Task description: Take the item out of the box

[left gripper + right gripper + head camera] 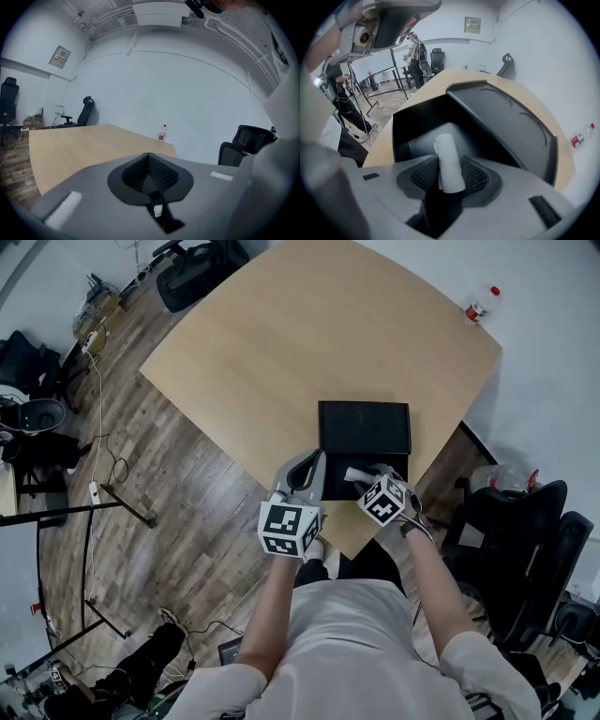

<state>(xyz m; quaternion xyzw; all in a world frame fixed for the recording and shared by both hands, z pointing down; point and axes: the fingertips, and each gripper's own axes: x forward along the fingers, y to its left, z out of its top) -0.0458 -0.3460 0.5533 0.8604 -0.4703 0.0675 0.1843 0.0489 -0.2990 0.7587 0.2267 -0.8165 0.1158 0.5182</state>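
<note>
Op 1: Right gripper (450, 180)?
Op 2: I am seeing it pinching a white roll (446, 150), soft-looking, poking out past the pads above the open black box (506, 126).
Op 1: Left gripper (149, 176)?
Op 2: Jaws pressed together, empty, sitting just beside the box.

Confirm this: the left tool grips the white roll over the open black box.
Wrong side. The right tool grips the white roll over the open black box, as the right gripper view shows; the left tool is shut and empty.
</note>
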